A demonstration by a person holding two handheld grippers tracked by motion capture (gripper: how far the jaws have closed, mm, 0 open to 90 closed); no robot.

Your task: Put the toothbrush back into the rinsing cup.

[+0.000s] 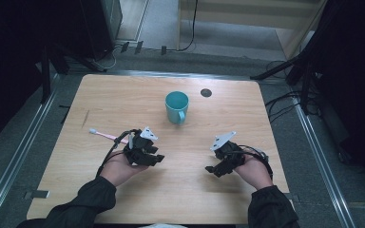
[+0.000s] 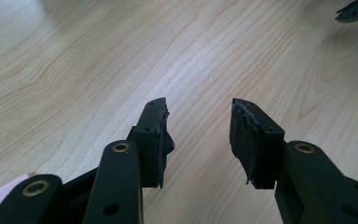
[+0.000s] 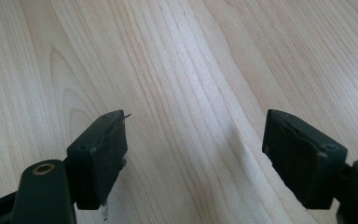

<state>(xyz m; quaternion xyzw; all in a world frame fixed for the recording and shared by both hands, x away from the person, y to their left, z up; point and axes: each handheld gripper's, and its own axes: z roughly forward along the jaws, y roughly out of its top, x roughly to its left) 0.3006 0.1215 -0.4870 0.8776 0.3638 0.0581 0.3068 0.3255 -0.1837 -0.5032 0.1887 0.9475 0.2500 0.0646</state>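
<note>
Two hand-held grippers low over the near half of a wooden table, both empty.

Nearest, the person's dark sleeves come in from the near edge. The left gripper (image 1: pixel 160 159) has its jaws apart with bare wood between them; the right gripper (image 1: pixel 210 169) has its jaws spread wider, also on nothing. A pink toothbrush (image 1: pixel 105 135) lies just left of the left gripper, its far end hidden behind it. A teal mug (image 1: pixel 177 107) stands farther off, near the middle of the table (image 1: pixel 123 95).
</note>
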